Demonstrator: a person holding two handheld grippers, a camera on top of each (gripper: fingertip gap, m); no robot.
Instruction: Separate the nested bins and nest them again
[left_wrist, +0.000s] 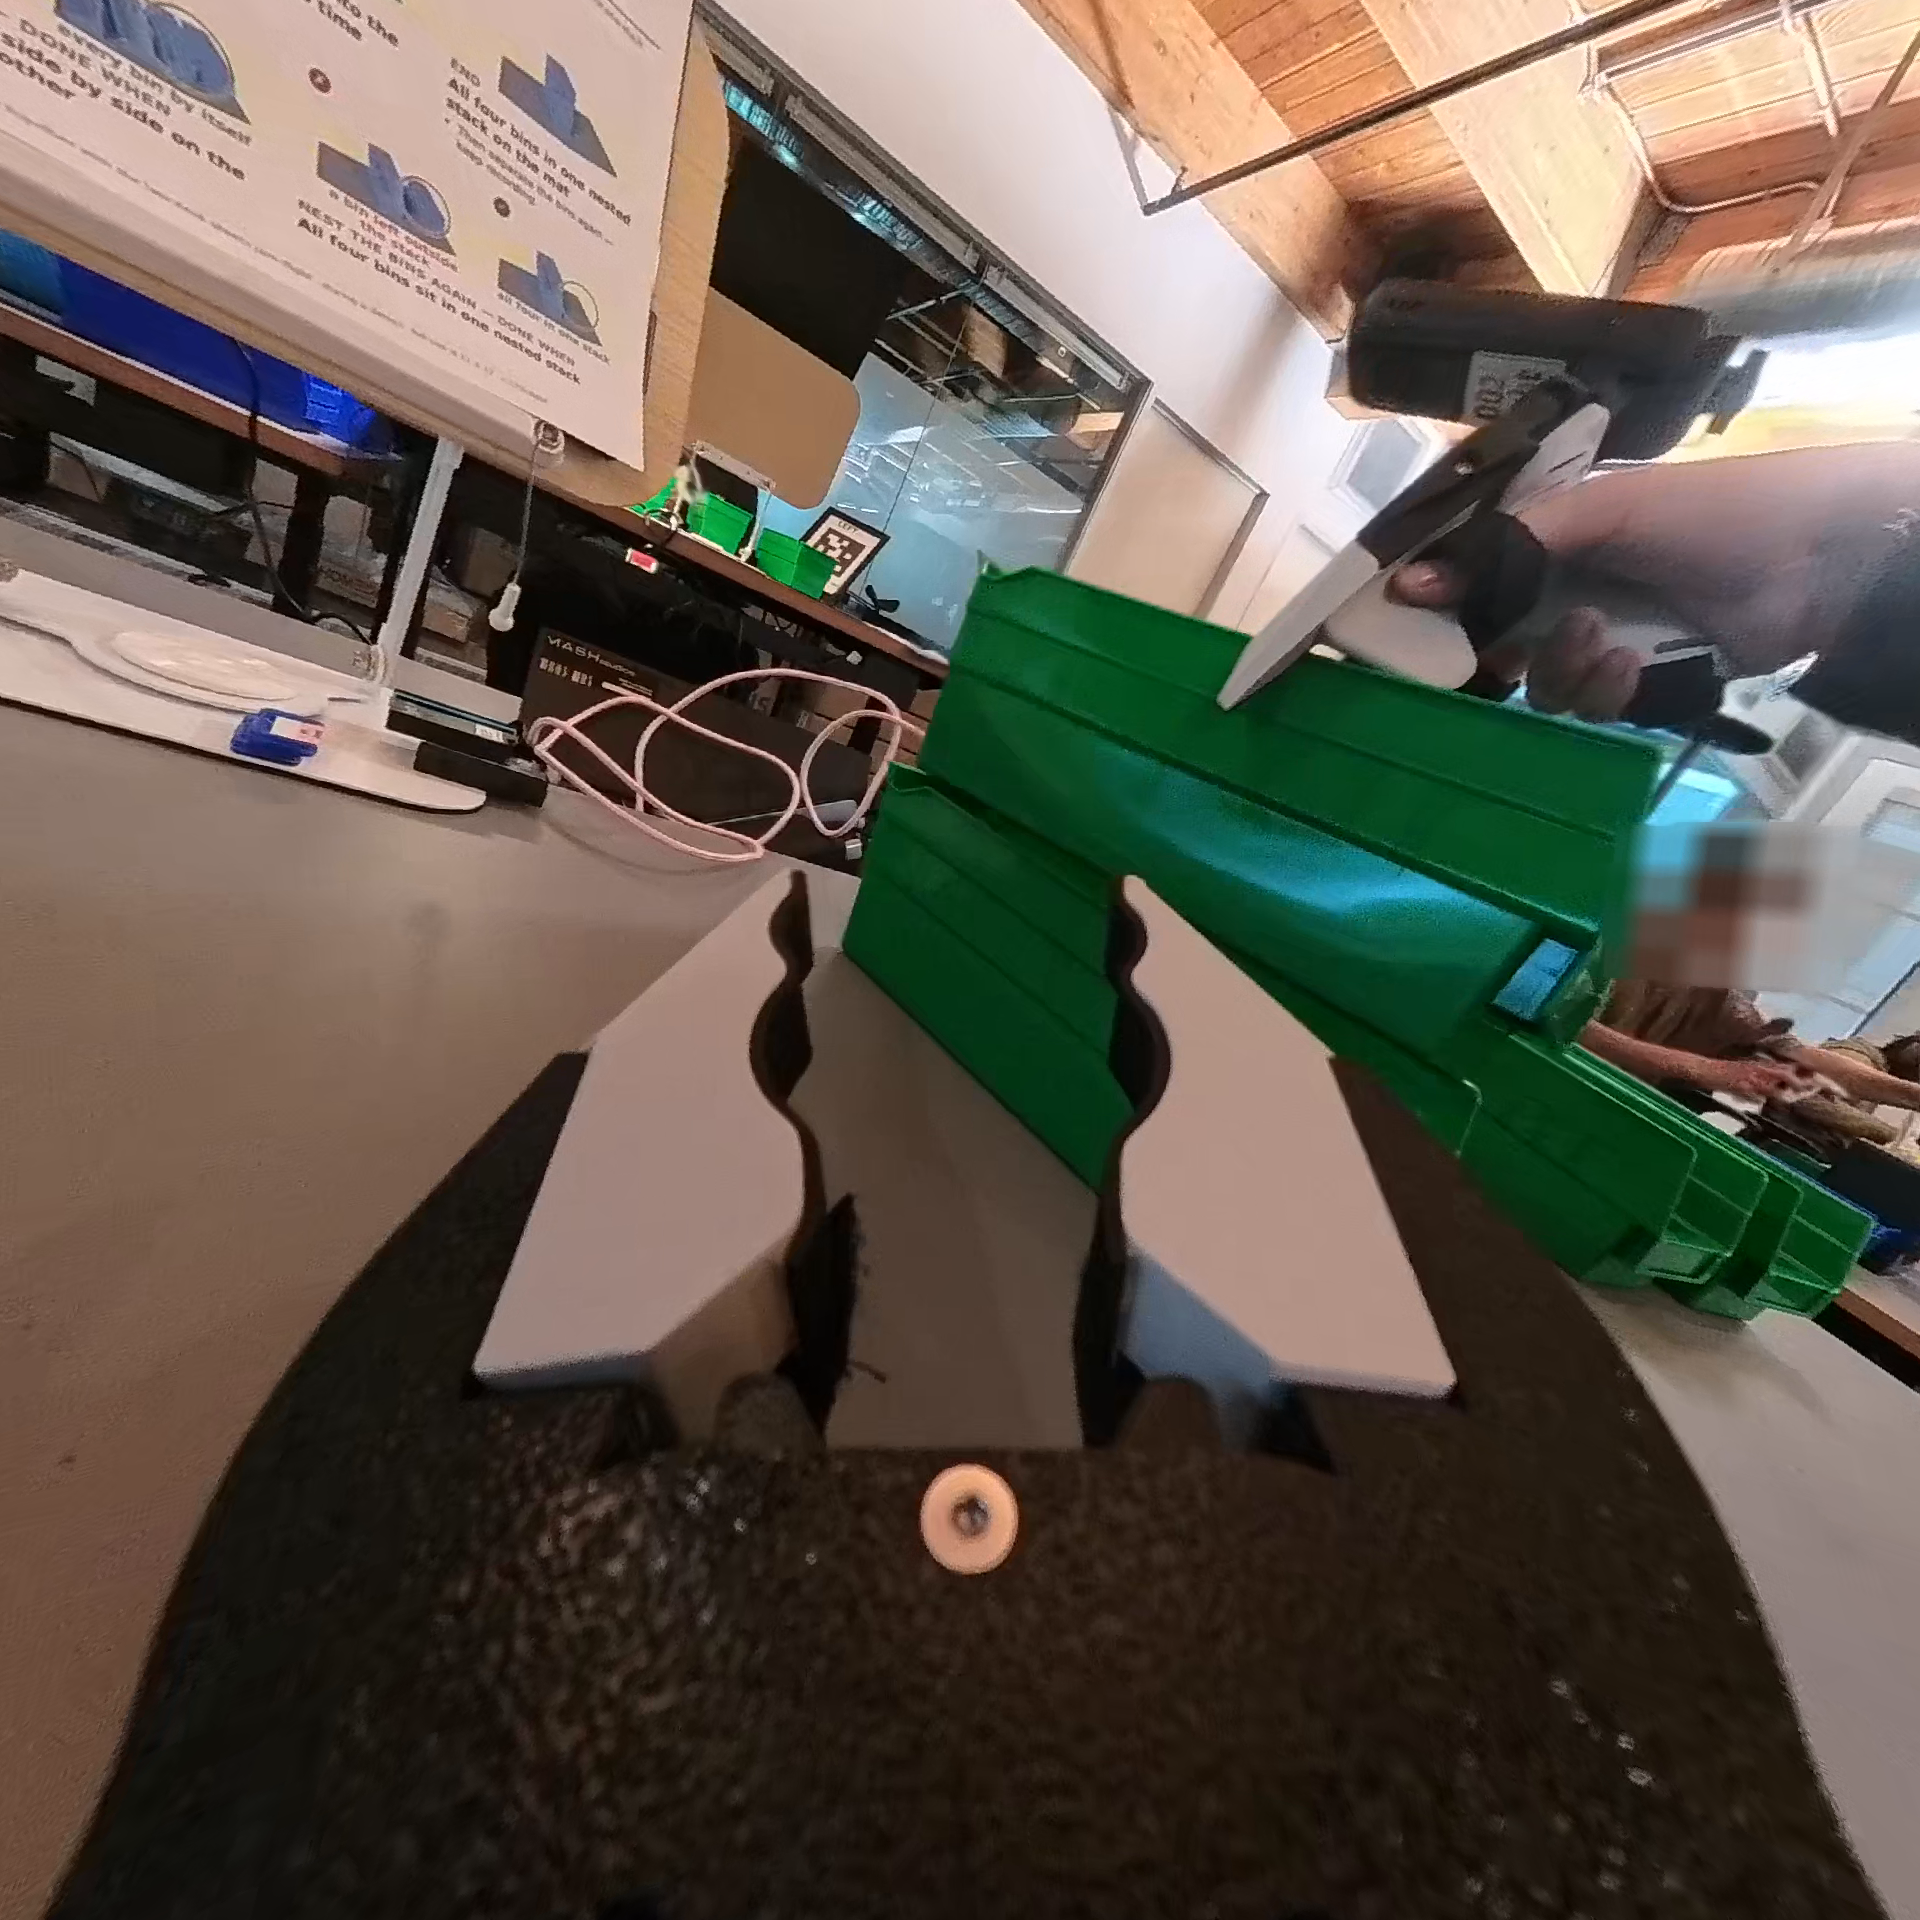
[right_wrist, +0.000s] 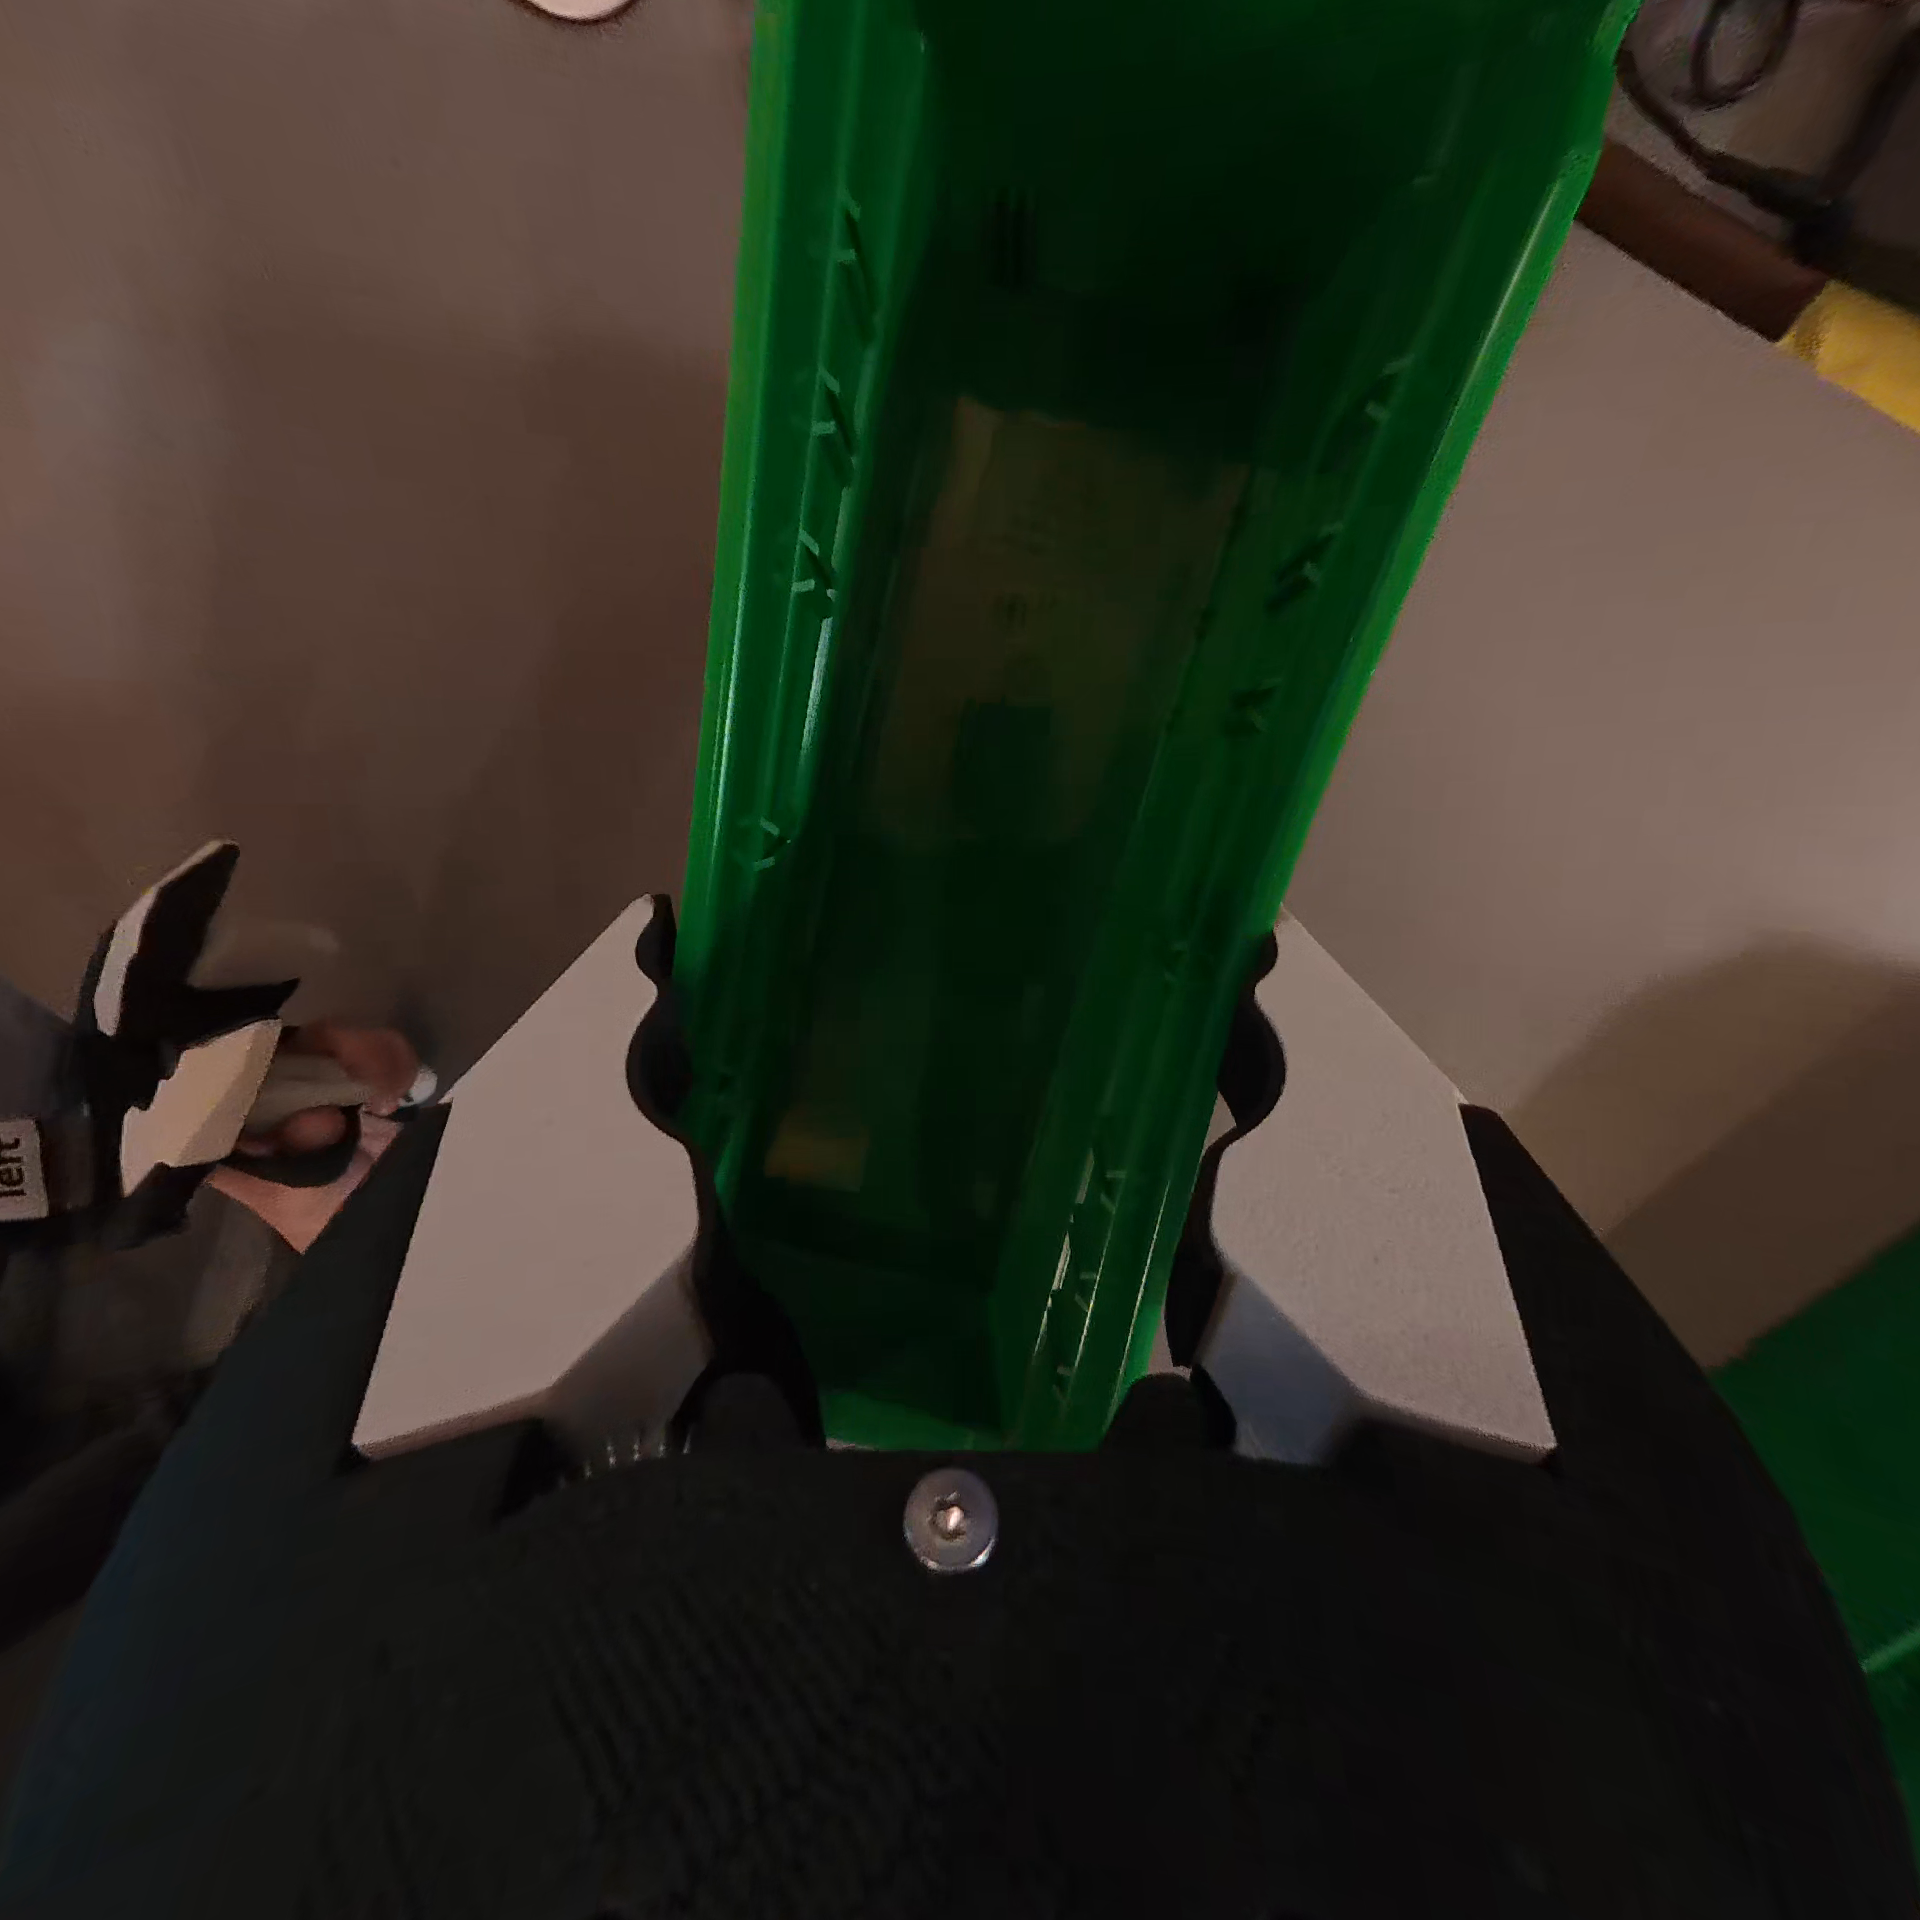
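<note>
Two grippers, both catalogued. Left gripper (left_wrist: 961, 1049): jaws parted, nothing between them, held low over the grey table (left_wrist: 312, 987). Right gripper (right_wrist: 951, 1174): fingers clamped on the two long walls of a green bin (right_wrist: 1091, 520), gripping it across its width at the near end.

Held bin: long, narrow, open side facing the right wrist camera; long axis runs straight ahead from the right claw, far end pointing away from it. Left wrist view shows this bin (left_wrist: 1299, 748) raised and tilted, above and ahead-right of the left claw, with the right gripper (left_wrist: 1340, 613) coming down on its upper rim from the right.

Items shown only in the left wrist view: a stack of nested green bins (left_wrist: 1621, 1174) lying on the table beneath the lifted one, to the right of the left claw; a pink cable (left_wrist: 717, 769) looped ahead of the claw; a printed sheet (left_wrist: 343, 177) hanging upper left.

Items shown only in the right wrist view: the bin's interior with a pale label on its floor; the left gripper (right_wrist: 177, 1029) well off to the left of the right claw, over bare table (right_wrist: 312, 416).
</note>
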